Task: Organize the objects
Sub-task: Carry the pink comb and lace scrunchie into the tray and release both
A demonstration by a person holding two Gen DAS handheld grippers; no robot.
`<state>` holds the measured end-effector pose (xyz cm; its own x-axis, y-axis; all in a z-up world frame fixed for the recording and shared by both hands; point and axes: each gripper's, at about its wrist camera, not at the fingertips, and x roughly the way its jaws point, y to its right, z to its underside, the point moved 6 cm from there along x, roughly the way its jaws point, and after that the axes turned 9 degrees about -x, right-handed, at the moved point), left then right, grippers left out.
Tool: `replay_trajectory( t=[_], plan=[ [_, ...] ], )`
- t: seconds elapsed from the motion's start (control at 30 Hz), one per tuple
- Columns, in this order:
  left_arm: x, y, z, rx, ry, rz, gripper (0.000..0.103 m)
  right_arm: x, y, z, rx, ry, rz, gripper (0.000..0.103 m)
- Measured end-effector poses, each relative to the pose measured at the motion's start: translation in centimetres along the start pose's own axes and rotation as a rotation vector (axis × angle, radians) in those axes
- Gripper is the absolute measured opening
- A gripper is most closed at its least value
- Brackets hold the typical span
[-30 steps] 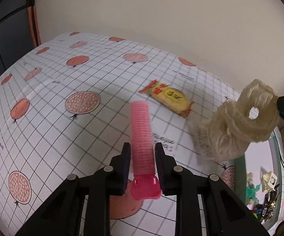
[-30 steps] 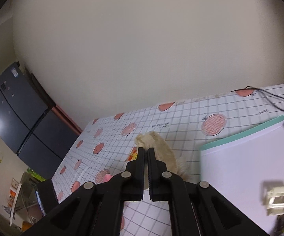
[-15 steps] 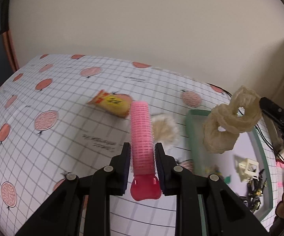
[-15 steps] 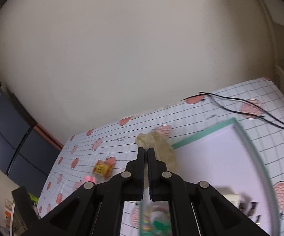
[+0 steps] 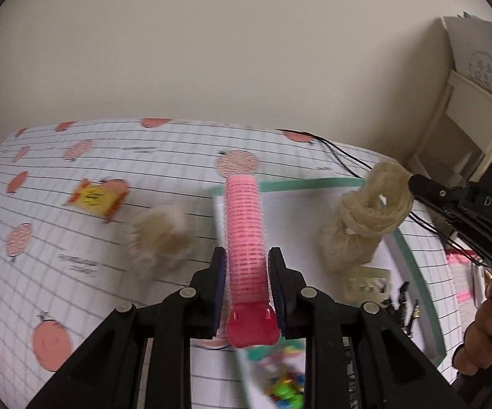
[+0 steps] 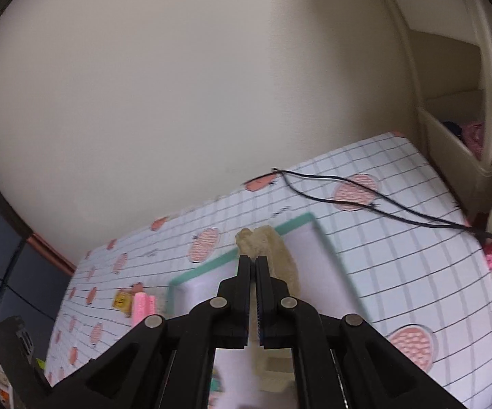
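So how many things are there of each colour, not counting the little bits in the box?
Pink: 1, the hair roller held in the left gripper.
Cream: 2, the twisted scrunchie held by the right gripper, and a fluffy one on the table.
Yellow: 1, the snack packet.
Total: 4

Soft, even indoor light fills both views, with no glare and only faint shadows on the wall (image 5: 246,51). Fisheye bending curves the table (image 5: 58,238) grid and darkens the corners. Motion blur smears the table pattern and the tray (image 6: 314,255) edges, while the near jaws stay sharp.
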<state>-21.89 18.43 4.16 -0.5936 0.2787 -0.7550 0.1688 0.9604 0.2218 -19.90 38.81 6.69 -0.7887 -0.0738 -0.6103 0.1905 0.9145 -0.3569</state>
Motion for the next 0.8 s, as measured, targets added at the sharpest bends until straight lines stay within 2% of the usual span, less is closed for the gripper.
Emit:
replay_trajectory(
  t=[0.27, 0.5, 0.63, 0.67, 0.73, 0.8],
  plan=[
    [3.2, 1.6, 1.3, 0.002, -0.058, 0.027, 0.026, 1.4, 2.6, 1.3, -0.041, -0.081, 0.122, 0.003],
    [4.7, 1.2, 1.9, 0.001, -0.081, 0.001, 0.026, 2.6, 2.5, 2.7, -0.106, -0.142, 0.185, 0.004],
    [4.7, 0.6, 1.7, -0.024, -0.092, 0.009, 0.027, 3.3, 2.3, 3.2, -0.124, -0.171, 0.197, 0.005],
    [4.6, 0.5, 1.7, -0.024, -0.092, 0.007, 0.028, 3.4, 2.2, 3.3, -0.125, -0.178, 0.200, 0.005],
    [4.5, 0.3, 1.6, -0.029, -0.091, 0.008, 0.045, 3.6, 2.1, 3.4, -0.126, -0.185, 0.209, 0.006],
    [4.5, 0.2, 1.5, -0.045, -0.100, 0.025, 0.052, 3.8, 2.1, 3.6, -0.120, -0.195, 0.216, 0.006]
  ],
)
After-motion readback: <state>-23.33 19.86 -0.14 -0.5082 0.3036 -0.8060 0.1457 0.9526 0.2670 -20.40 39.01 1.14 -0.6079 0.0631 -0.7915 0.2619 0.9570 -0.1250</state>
